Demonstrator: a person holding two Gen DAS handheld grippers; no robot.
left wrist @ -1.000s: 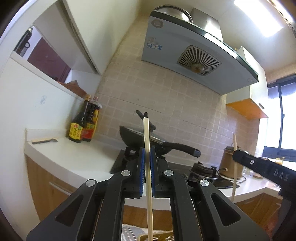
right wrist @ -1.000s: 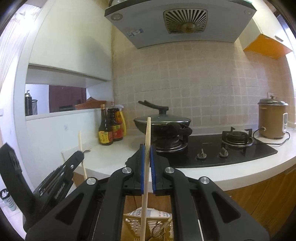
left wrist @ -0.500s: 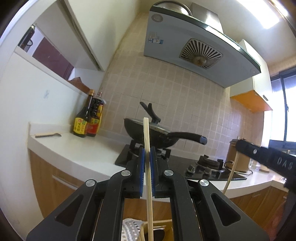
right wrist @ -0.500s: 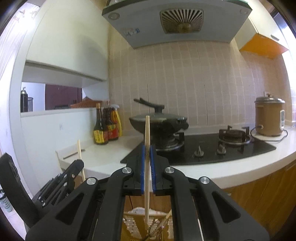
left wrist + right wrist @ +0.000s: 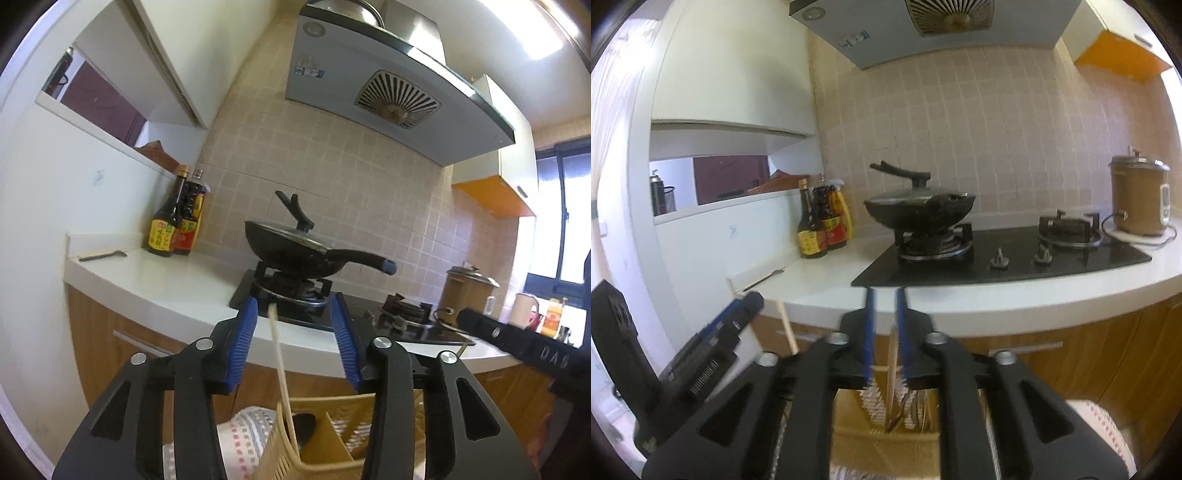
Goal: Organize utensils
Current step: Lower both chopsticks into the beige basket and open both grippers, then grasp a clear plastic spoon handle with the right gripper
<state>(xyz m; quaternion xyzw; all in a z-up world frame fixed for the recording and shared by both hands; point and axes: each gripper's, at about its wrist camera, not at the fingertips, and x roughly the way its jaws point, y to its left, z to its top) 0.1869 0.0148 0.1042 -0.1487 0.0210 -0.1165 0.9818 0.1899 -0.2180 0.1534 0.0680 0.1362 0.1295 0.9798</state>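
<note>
Both grippers point(image 5: 297, 341) point(image 5: 885, 336) opening, chopsticks point(image 5: 282, 373) point(image 5: 891, 373) loose (spoons: right view).

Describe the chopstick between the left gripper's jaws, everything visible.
The chopstick is a thin, pale stick, wood or bamboo by its look, with a blunt top end. It stands near upright, leaning slightly, between the left gripper's blue pads, touching neither. The jaws have just been opening. Its lower end drops into the tan slatted basket below; where it rests cannot be seen.

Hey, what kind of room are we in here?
A home kitchen, it seems: a lidded wok on a gas hob, a range hood above, and sauce bottles on the counter.
</note>
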